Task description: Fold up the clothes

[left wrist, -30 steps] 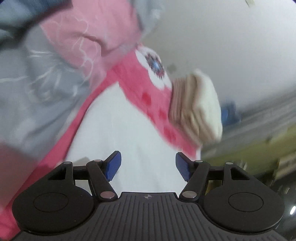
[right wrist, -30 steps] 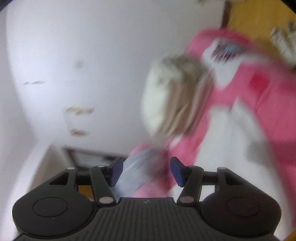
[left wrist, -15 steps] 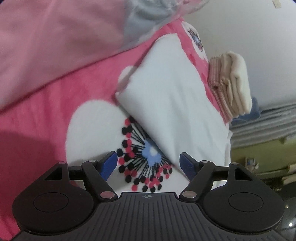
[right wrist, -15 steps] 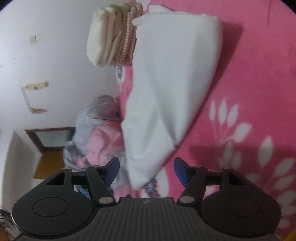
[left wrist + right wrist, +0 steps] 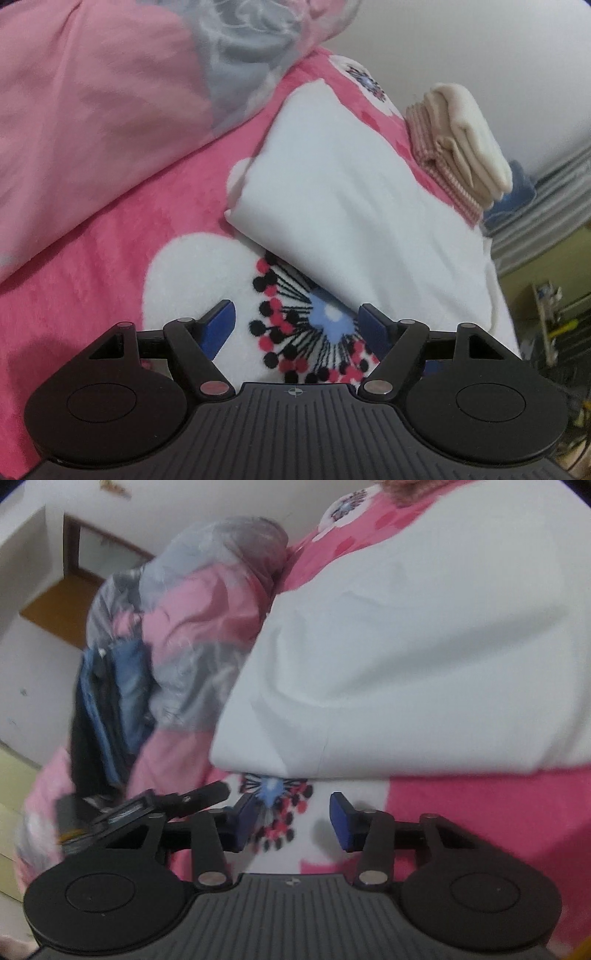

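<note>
Left gripper (image 5: 297, 325), jaws spread and empty, hovers above the pink blanket (image 5: 110, 236), over its black-and-red flower print (image 5: 314, 332). Right gripper (image 5: 291, 819) likewise stands apart-jawed with nothing between the blue pads (image 5: 341, 821).

One folded white garment (image 5: 354, 206) lies flat on the blanket at 12 o'clock of the left gripper; its near folded edge runs just beyond the fingertips, not touching them. In the right wrist view the same garment (image 5: 406, 672) fills the 1 o'clock field, its lower edge just above the pads.

One stack of folded cream and striped cloths (image 5: 461, 144) sits at 2 o'clock, beside the garment's far edge. One heap of pink-and-grey bedding (image 5: 192, 627) bounds the 10 o'clock side, with blue fabric (image 5: 122, 686) against it. Bare blanket lies open at 8 o'clock of the left gripper.
</note>
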Demonstrator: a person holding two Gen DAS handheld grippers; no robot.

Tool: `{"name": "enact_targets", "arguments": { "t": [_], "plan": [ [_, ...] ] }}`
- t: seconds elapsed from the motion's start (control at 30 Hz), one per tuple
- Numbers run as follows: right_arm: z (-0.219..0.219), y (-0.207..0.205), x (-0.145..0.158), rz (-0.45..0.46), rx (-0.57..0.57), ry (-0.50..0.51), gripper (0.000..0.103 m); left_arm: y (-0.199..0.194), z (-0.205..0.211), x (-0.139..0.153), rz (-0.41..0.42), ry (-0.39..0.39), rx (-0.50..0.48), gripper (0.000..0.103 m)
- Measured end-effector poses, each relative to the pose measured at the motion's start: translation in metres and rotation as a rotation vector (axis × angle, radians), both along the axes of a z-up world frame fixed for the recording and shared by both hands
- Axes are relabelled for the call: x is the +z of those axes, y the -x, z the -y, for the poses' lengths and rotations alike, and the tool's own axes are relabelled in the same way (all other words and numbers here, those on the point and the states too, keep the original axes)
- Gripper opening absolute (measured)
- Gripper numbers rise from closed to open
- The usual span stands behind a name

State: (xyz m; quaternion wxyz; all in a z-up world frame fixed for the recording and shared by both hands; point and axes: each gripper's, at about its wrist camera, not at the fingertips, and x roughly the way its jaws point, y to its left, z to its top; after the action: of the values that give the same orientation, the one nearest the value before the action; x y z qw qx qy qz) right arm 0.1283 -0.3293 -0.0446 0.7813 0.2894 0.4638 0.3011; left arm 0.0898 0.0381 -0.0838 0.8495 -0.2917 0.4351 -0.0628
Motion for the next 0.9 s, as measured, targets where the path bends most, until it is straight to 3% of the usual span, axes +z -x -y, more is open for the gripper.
{"name": "enact_targets", "arguments": {
  "t": [0.1, 0.27, 0.33, 0.6, 0.77, 0.9],
  "plan": [
    [-0.018, 0.0, -0.006, 0.042, 0.013, 0.077, 0.032, 0.0, 0.002, -0.001, 0.011, -0.019, -0.018, 0.074],
    [-0.036, -0.004, -0.012, 0.077, -0.02, 0.132, 0.005, 0.003, -0.001, 0.0, 0.01, -0.012, -0.017, 0.074],
    [-0.035, -0.001, -0.011, 0.094, -0.029, 0.14, 0.0, 0.004, -0.002, 0.0, 0.008, -0.005, -0.01, 0.074],
    [-0.006, 0.029, 0.023, 0.173, -0.123, 0.12, 0.0, 0.009, 0.0, 0.003, 0.009, -0.023, 0.008, 0.074],
    [0.054, 0.066, 0.047, 0.201, -0.283, 0.153, 0.0, 0.012, 0.001, 0.004, 0.014, -0.032, 0.017, 0.074],
    [0.123, 0.106, 0.069, 0.232, -0.466, 0.255, 0.0, 0.012, 0.002, 0.006, 0.013, -0.039, 0.02, 0.074]
  ]
}}
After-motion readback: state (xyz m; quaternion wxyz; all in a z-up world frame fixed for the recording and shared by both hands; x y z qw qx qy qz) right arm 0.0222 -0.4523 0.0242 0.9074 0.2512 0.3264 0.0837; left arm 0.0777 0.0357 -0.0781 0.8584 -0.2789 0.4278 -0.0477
